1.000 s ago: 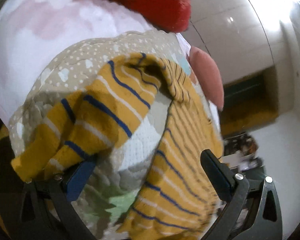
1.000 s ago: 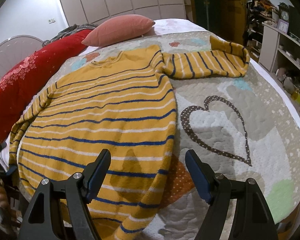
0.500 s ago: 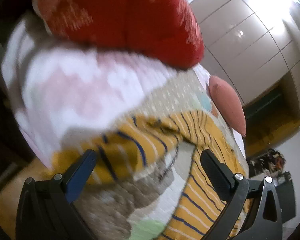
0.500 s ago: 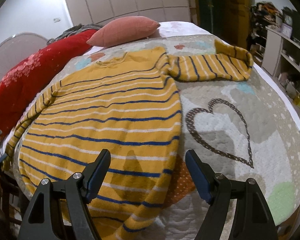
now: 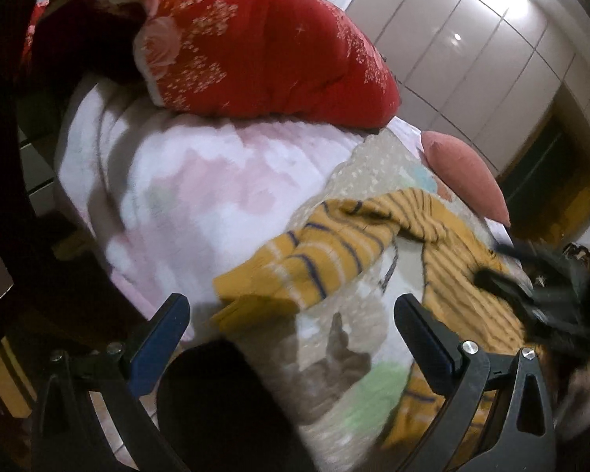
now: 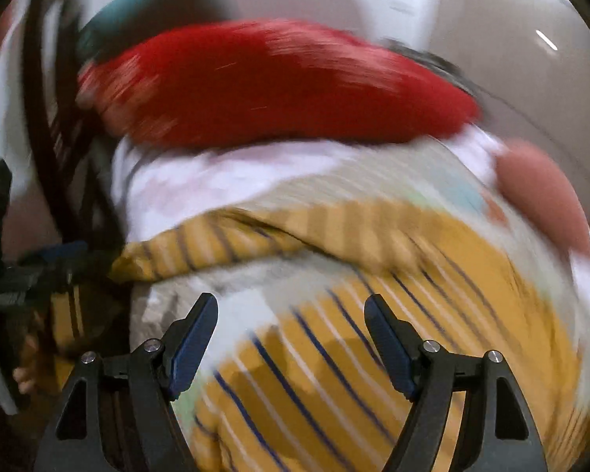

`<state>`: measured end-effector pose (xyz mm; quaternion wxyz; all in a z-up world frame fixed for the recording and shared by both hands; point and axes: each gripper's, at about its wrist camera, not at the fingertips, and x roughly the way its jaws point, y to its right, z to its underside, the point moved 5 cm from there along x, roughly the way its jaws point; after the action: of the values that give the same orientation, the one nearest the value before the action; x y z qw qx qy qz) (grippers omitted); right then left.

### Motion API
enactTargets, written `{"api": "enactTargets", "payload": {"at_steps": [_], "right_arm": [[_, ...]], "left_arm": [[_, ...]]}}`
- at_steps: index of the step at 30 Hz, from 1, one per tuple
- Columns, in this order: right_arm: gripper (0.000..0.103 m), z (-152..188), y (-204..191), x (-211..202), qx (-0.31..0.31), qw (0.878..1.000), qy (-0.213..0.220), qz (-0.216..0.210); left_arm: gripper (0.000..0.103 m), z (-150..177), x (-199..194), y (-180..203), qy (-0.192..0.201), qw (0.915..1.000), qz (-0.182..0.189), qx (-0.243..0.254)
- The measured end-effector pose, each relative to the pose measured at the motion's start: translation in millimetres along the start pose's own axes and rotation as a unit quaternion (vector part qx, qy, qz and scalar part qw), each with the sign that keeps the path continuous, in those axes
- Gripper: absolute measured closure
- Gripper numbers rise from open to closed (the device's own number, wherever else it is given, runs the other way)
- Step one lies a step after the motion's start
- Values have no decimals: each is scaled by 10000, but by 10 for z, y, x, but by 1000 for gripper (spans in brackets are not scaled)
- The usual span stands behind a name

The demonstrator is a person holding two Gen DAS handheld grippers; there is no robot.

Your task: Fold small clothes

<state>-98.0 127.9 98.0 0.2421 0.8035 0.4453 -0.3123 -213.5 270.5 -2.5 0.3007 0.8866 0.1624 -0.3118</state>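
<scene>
A bed covered by a pale quilted patchwork spread [image 5: 373, 165] fills both views, with a big red floral-print duvet [image 5: 263, 47] heaped at twelve o'clock and a smaller salmon-pink cushion [image 5: 468, 173] at about two o'clock. On the quilt lies the mustard-yellow knitted sweater with navy and white stripes [image 6: 432, 299]. Its body spreads directly under the right gripper [image 6: 291, 338], and one sleeve [image 5: 326, 259] runs off toward ten o'clock to the bed's edge, long axis roughly crosswise to that gripper.

That sleeve's cuff sits just ahead of the left gripper [image 5: 291, 334], at twelve o'clock from its tips, so the left hand looks nearer for folding the sleeve inward; the right is better placed for the body or hem.

Both grippers stand wide apart and empty, with cloth only beneath them, not pinched. The right view is badly smeared.

No brand, label or legible writing shows anywhere.
</scene>
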Motion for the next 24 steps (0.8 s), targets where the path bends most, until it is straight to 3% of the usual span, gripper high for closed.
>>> {"api": "enactTargets", "payload": {"at_steps": [3,8,11,14,16,17,18,21,23,24], "right_arm": [[22,-311,-386,354,-960,9951,-244,-77],[22,-671,-739,980,-2198,9720,-830,-79],[23,-731,-770,1349,-2515,9576,-1394,-162],[24,-706,-639,1574,-2188,9564,-1880,-444],[51,-693,-568,1586,-1655,9595,-2102,-884],[70,-678,-566,1564,-1470,9589,-2165,-1098],[78,-669,-564,1533,-1394,9596,-2161,-1139],[92,-646,-543,1402,-1336,9652,-2048,-921],[102,-712,-528,1188,-1061,9729,-1766,-1053],[102,-753,-509,1079,-876,9763,-1605,-1157]], "left_arm": [[0,69,-6,-167,-75,9998,139,-145],[0,140,33,-420,-158,9987,271,-403],[0,176,72,-545,-212,9979,343,-511],[0,203,94,-645,-248,9969,402,-622],[0,221,97,-705,-260,9963,422,-701],[0,229,104,-733,-272,9960,418,-742],[0,239,112,-759,-290,9955,412,-797],[0,252,116,-781,-323,9942,443,-925],[0,243,94,-764,-285,9945,436,-911],[0,232,75,-734,-250,9949,437,-876]]}}
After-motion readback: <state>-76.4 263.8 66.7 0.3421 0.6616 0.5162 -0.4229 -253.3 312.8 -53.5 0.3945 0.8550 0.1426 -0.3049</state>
